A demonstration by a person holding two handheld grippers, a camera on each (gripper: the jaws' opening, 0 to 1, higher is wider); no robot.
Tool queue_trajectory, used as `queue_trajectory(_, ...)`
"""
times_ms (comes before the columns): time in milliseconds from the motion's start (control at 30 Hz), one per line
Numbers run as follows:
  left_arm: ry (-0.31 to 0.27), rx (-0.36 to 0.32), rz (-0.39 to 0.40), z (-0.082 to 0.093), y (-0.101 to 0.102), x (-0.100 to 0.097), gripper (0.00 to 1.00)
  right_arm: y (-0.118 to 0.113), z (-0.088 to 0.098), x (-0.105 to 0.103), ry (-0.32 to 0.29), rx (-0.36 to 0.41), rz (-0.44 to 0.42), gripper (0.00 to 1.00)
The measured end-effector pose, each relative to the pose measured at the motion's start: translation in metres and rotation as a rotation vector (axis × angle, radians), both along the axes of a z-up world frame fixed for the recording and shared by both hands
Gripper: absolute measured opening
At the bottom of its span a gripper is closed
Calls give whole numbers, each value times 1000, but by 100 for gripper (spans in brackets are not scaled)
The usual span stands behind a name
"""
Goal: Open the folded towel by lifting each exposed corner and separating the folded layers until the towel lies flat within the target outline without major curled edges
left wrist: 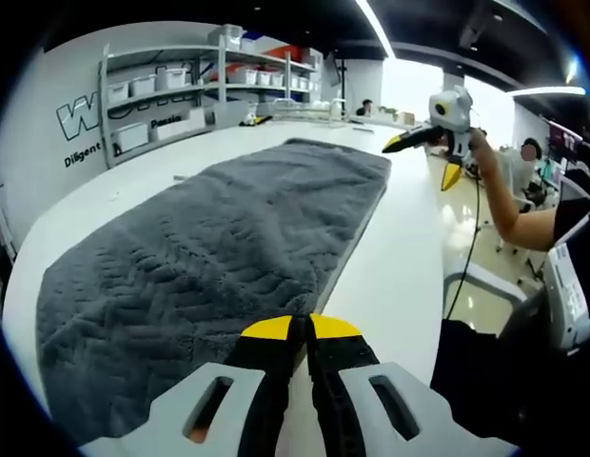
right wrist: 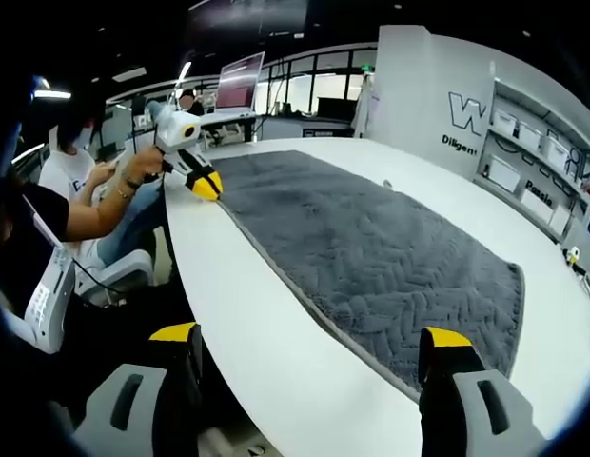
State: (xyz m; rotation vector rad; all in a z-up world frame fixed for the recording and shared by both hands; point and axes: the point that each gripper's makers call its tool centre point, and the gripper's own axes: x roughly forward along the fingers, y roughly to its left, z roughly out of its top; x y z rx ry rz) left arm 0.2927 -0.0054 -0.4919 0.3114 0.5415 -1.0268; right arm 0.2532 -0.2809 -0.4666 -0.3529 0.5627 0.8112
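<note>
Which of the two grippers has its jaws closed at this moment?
The left gripper: its yellow-tipped jaws meet over the grey towel. The right gripper differs, its jaws standing wide apart.

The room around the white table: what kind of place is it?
Probably an open office or lab workspace. A shelving rack with storage bins stands by a wall with printed lettering, a monitor stands further back, and the grey towel lies on a long white table.

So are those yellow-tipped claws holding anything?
Left gripper is shut at the towel's near edge; a pinch cannot be told. Right gripper is open, holding nothing.
</note>
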Motion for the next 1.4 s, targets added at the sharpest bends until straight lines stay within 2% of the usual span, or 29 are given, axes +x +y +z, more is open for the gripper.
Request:
queue_trajectory(233, -1, -7, -11, 0, -1, -2, 8, 1, -1, -1, 5, -11, 6, 96)
queue_trajectory(367, 3, -46, -9, 4, -3, -6, 12, 2, 2, -2, -1, -7, 9, 96)
queue_trajectory(467, 1, -106, -1, 15, -4, -8, 20, 3, 3, -3, -4, -8, 11, 96)
queue_trajectory(633, -35, -126, 23, 26, 0, -11, 31, 4, 5, -4, -8, -10, 15, 96)
queue_trajectory(700, -52, -115, 35, 28, 4, -11, 36, 5, 5, -4, -9, -12, 16, 96)
queue_trajectory(800, -62, -91, 73, 28, 14, -8, 48, 6, 6, -4, -10, -14, 18, 96)
queue_trajectory(933, -50, -102, 99, 30, 24, -9, 64, 8, 7, -5, -13, -16, 23, 96)
queue_trajectory(1067, -26, -119, 169, 29, 38, -5, 84, 10, 9, -5, -13, -18, 28, 96)
queue_trajectory(1300, -15, -131, 236, 25, 64, 0, 93, 19, 11, -5, -15, -24, 42, 97)
queue_trajectory(1400, -30, -113, 273, 23, 78, 1, 95, 28, 13, -5, -21, -16, 59, 97)
